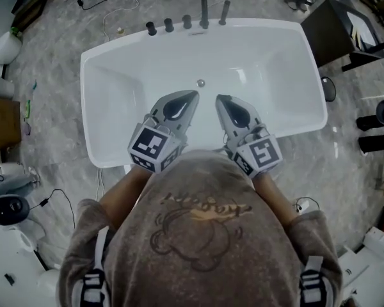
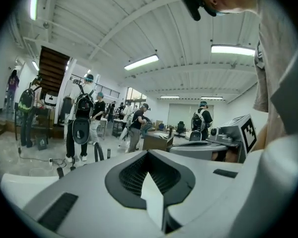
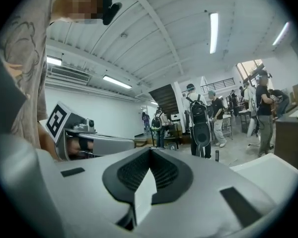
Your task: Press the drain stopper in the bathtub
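White bathtub point(image 1: 109, 75) lay below; drain stopper point(image 1: 200, 82) too small for detail. Left gripper point(image 1: 192, 95), right gripper point(image 1: 219, 98) clenched, empty. Near rim hidden behind person's head point(image 1: 205, 222).
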{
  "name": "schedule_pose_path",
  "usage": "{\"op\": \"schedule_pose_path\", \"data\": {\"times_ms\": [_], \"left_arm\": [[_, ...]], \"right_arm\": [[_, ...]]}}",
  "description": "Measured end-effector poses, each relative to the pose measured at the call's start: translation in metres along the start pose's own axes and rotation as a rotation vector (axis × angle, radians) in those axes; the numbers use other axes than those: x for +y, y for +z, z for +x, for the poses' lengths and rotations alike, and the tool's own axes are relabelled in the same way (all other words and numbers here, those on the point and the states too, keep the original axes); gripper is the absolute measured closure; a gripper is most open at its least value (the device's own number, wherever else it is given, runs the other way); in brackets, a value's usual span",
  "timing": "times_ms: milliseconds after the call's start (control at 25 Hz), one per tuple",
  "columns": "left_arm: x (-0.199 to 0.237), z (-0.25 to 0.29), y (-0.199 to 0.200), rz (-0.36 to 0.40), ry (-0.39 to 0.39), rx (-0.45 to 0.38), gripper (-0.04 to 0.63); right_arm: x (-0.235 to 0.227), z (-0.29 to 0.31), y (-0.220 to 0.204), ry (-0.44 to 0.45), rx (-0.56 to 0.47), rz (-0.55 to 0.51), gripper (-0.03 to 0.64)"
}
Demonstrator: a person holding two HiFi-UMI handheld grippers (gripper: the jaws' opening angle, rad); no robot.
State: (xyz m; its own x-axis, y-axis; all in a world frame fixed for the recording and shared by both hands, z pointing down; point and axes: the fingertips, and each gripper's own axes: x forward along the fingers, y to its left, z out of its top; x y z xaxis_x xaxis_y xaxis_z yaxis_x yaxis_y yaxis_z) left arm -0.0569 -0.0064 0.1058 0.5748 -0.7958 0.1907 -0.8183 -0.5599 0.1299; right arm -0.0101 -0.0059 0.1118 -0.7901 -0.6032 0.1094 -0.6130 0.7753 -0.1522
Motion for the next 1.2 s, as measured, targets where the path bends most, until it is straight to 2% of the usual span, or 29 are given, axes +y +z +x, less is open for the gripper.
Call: {"op": "schedule_pose_path", "data": {"times_ms": [120,360,1200], "left_arm": [[-0.003,-0.005,0.007,0.031,-0.008,-0.057,0.595],[0.007,-0.014,0.006,0.055,0.017,-0.107,0.595],[0.002,-0.010,-0.007,0.022,0.015,-0.101,0.595]], "right_arm": [[0.006,0.000,0.002,-0.002,-0.018,-0.002,0.615],[0.016,0.011,0.006,0.015,-0.054,-0.017,0.615],[0.017,0.001,0.004,0.047,-0.060,-0.033,0.617]]}}
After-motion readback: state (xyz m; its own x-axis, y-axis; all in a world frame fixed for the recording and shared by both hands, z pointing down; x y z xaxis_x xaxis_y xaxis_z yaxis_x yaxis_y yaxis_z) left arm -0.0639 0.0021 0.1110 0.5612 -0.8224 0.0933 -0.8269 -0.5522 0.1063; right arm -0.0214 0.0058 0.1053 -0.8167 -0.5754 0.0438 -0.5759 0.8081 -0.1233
